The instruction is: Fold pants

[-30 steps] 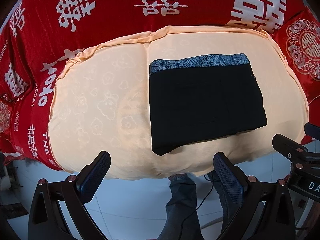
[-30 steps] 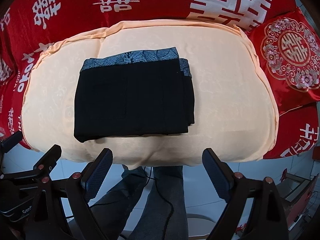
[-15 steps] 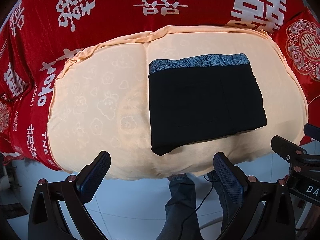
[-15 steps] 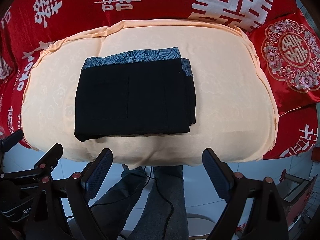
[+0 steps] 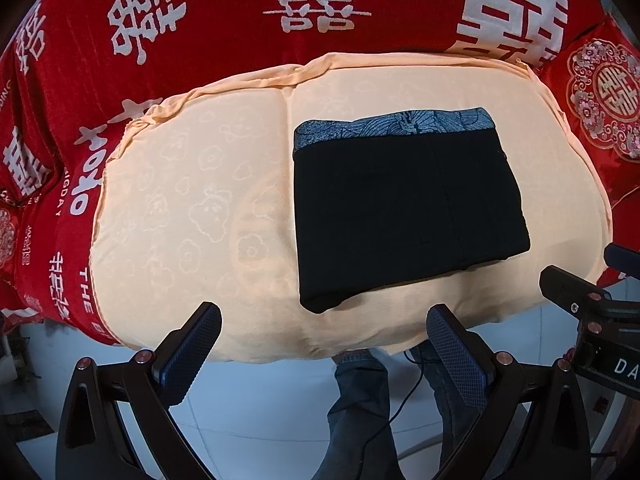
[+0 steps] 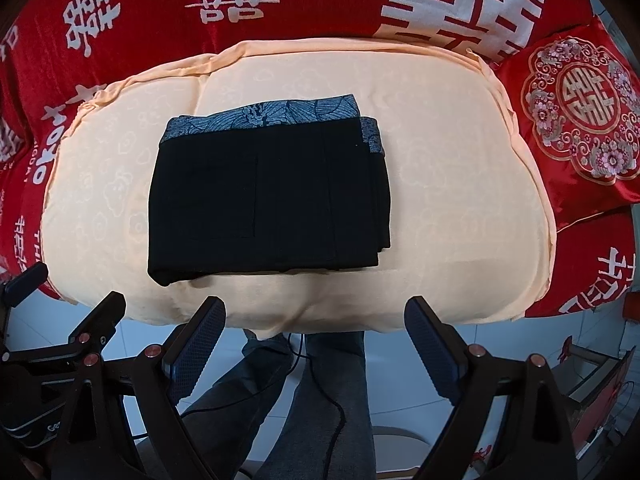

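Black pants [image 5: 404, 216] [image 6: 268, 200] lie folded into a flat rectangle on a peach cushion [image 5: 192, 208] [image 6: 448, 216], with a blue-grey patterned waistband along the far edge. My left gripper [image 5: 324, 344] hangs open off the cushion's near edge, below and left of the pants, holding nothing. Over the floor in front of the cushion, my right gripper [image 6: 316, 340] is open too and touches no cloth. Each gripper's body shows at the edge of the other's view.
Red fabric with white characters [image 5: 316, 4] [image 6: 232, 0] surrounds the cushion. An embroidered red pillow [image 6: 580, 120] lies at the right. A person's legs in grey trousers [image 6: 320, 400] and a black cable stand on the pale tiled floor [image 5: 260, 408] below.
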A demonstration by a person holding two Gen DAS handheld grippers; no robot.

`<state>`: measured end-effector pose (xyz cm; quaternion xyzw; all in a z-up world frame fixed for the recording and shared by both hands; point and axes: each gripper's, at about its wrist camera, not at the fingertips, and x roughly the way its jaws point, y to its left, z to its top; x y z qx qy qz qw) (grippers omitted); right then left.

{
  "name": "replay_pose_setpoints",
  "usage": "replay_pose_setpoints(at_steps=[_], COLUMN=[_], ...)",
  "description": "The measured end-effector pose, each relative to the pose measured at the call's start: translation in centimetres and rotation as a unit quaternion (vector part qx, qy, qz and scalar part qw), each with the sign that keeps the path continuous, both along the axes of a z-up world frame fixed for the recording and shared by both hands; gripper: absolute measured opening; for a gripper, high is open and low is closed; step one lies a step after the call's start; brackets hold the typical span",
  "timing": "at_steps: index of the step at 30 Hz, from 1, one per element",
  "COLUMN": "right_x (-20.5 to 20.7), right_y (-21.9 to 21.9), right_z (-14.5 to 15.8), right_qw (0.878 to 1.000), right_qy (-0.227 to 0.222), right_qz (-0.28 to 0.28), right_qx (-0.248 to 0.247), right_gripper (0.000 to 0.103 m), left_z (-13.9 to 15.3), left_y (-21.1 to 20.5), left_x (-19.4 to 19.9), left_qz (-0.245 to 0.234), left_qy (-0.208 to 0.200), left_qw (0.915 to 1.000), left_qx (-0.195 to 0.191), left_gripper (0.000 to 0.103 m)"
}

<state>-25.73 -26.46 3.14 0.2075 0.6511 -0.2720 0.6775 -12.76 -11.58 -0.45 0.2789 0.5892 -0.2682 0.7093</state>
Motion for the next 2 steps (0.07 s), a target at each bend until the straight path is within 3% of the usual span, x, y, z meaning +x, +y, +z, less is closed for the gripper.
replay_pose_setpoints(at_steps=[2], right_x=[0.04], right_y=[-0.1], right_z=[-0.09], right_qw=[1.0], right_qy=[0.001], right_qz=[-0.002], right_qx=[-0.001], right_gripper=[0.093], left_z=[-0.03], left_y=[-0.01], left_x=[0.01], left_qz=[0.0], left_qy=[0.003], left_qw=[1.0], left_qx=[-0.001], left_gripper=[0.103])
